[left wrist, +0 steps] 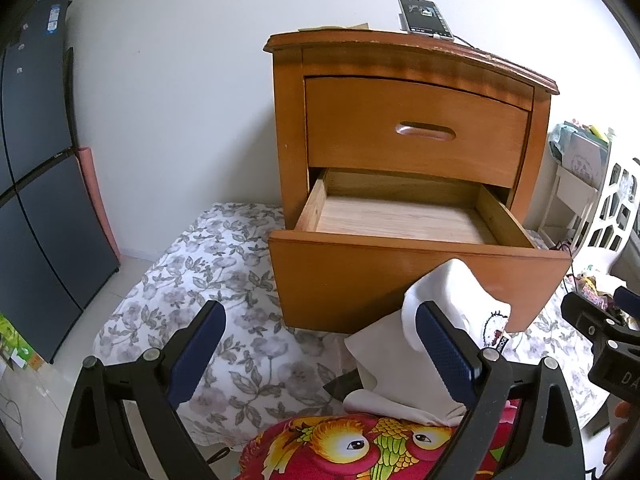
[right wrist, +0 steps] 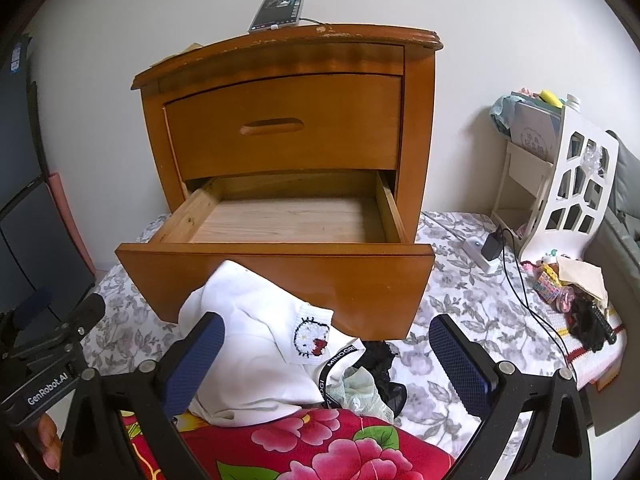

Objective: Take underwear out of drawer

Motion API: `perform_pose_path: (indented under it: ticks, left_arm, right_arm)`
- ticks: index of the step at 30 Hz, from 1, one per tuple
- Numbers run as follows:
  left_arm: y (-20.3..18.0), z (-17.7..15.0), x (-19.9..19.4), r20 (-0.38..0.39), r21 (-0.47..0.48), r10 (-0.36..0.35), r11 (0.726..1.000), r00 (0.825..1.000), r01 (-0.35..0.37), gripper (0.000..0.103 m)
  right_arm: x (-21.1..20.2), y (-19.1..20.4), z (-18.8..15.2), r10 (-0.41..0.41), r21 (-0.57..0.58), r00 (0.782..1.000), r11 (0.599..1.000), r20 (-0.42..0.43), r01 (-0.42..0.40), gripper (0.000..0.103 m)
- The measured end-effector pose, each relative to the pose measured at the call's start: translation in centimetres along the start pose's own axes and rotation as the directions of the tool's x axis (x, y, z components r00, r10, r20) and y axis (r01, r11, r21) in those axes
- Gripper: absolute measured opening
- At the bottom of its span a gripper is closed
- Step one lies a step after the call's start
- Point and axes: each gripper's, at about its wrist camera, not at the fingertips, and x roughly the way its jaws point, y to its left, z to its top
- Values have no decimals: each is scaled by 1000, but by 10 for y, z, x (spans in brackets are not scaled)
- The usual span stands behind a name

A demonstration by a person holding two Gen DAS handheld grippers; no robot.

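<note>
Both the left gripper point(left wrist: 320, 350) and right gripper point(right wrist: 326, 360) hung released, grasping nothing. Just beyond lay the soft, light white cotton underwear point(right wrist: 256, 344), best pinched at a raised fold; behind, the pulled-out wooden drawer point(right wrist: 280, 220) stood bare.

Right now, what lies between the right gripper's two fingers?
In the right wrist view, the right gripper is open; white underwear with a cat patch, a pale green piece and a black lacy piece lie between its fingers.
</note>
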Motion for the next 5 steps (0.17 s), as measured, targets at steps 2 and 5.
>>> perform_pose_path:
  ticks: [2, 5]
  left_arm:
    - [0, 0, 0, 1, 0, 0, 1000, 1000, 0, 96]
    - [0, 0, 0, 5, 3, 0, 1000, 1000, 0, 96]
  right_arm:
    - [0, 0, 0, 0, -1, 1000, 1000, 0, 0, 103]
    - [0, 0, 0, 0, -1, 1000, 1000, -1, 0, 103]
